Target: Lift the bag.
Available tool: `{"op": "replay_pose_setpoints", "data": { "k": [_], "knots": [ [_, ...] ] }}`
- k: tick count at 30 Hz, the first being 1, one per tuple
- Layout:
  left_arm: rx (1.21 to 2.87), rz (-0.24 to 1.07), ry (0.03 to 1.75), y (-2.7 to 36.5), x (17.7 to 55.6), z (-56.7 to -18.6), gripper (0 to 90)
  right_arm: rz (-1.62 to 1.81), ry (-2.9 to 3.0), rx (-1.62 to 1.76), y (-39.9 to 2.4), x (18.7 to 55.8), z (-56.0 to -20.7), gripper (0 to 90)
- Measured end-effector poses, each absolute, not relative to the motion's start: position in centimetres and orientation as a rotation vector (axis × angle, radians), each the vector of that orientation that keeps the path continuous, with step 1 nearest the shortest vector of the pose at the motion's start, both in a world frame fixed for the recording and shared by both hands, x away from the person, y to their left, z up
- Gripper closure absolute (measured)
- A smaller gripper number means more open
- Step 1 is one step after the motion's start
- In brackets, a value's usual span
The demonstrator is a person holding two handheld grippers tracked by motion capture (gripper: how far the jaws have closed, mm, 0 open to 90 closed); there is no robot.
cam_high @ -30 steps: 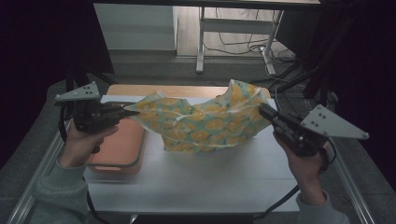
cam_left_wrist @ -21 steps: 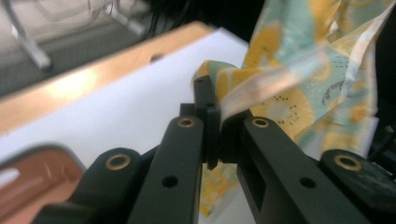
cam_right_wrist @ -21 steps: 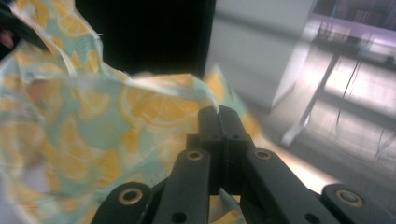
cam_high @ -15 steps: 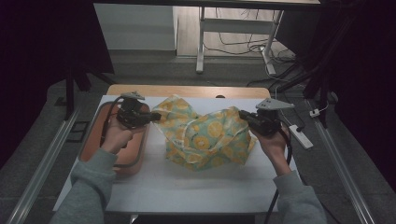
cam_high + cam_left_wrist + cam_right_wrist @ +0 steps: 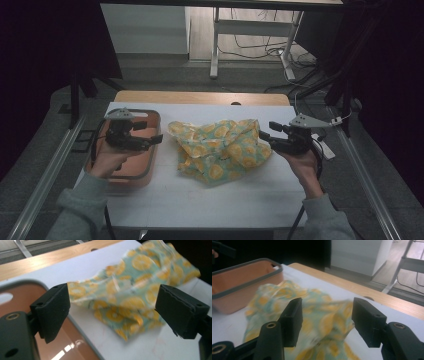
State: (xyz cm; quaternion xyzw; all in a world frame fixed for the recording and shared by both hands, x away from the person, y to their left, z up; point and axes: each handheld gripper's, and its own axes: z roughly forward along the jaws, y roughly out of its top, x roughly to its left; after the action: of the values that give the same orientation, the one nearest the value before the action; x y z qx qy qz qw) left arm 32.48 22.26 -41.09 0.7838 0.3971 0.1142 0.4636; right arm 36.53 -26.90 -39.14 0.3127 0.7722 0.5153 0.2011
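While both tools have just let go, the left tool (image 5: 150,141) hangs over the bin (image 5: 150,172) by the counter's (image 5: 200,205) left edge, jaws having just opened wide with nothing between them. The cloth (image 5: 220,150) lies crumpled mid-counter, nearer the back edge. The right tool (image 5: 266,137) sits just beside the cloth's right side, jaws likewise just parted and empty. Regripping should likely take two outer corners, low and level. Open room lies along the front edge.

One patterned cloth (image 5: 222,149), one orange bin (image 5: 148,118), two grippers — left (image 5: 152,140), right (image 5: 266,136)
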Motion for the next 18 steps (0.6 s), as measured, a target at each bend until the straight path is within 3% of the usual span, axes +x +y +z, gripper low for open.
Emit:
{"op": "replay_pose_setpoints", "data": {
  "k": [8, 18],
  "knots": [
    [1.956, 0.256, 0.985, 22.1, 28.7, -43.6, 15.8, 1.364, 2.263, 0.781, -27.0, 32.7, -42.2, 40.1],
    [2.005, 0.277, 0.985, 21.1, 28.3, -44.6, 16.0, 1.356, 2.276, 0.786, -27.4, 32.3, -44.2, 40.6]
  ]
}}
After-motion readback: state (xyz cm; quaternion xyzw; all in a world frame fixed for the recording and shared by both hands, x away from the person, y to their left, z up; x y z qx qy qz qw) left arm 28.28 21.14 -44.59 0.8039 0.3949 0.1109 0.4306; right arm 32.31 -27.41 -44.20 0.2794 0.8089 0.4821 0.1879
